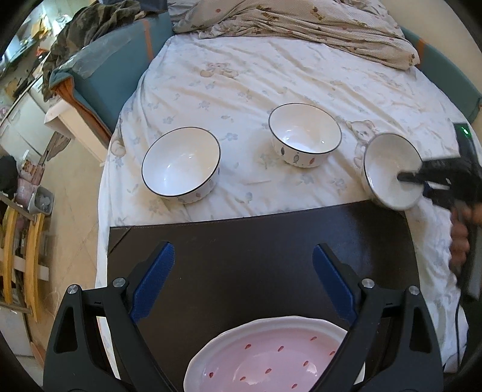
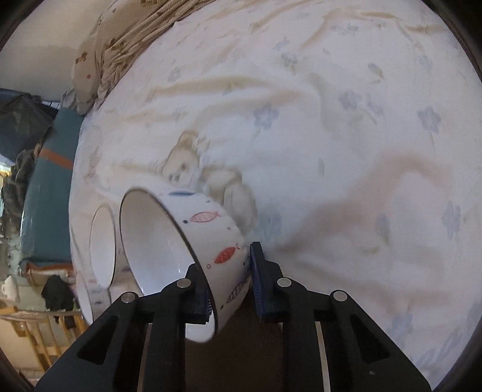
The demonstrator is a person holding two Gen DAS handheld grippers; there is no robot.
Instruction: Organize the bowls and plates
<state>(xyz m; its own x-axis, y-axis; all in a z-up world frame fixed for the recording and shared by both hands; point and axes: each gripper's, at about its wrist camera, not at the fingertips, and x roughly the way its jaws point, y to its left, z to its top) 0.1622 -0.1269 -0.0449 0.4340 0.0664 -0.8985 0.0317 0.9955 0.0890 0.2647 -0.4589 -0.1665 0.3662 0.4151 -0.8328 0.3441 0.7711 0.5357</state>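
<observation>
My right gripper (image 2: 229,277) is shut on the rim of a white fish-patterned bowl (image 2: 192,241), held tilted above the bedsheet; it also shows at the right of the left wrist view (image 1: 391,172). Two more white bowls stand upright on the sheet, one at the left (image 1: 180,164) and one in the middle (image 1: 304,135); both show behind the held bowl in the right wrist view (image 2: 102,244). My left gripper (image 1: 242,283) is open and empty over a black board (image 1: 256,241). A pink strawberry-print plate (image 1: 265,358) lies on the board below it.
The bed sheet (image 1: 271,75) carries a crumpled blanket (image 1: 301,24) at the far end. A teal bed frame (image 1: 120,66) with camouflage clothing (image 1: 84,27) is at the left. Floor and wooden furniture (image 1: 21,247) lie beyond the bed's left edge.
</observation>
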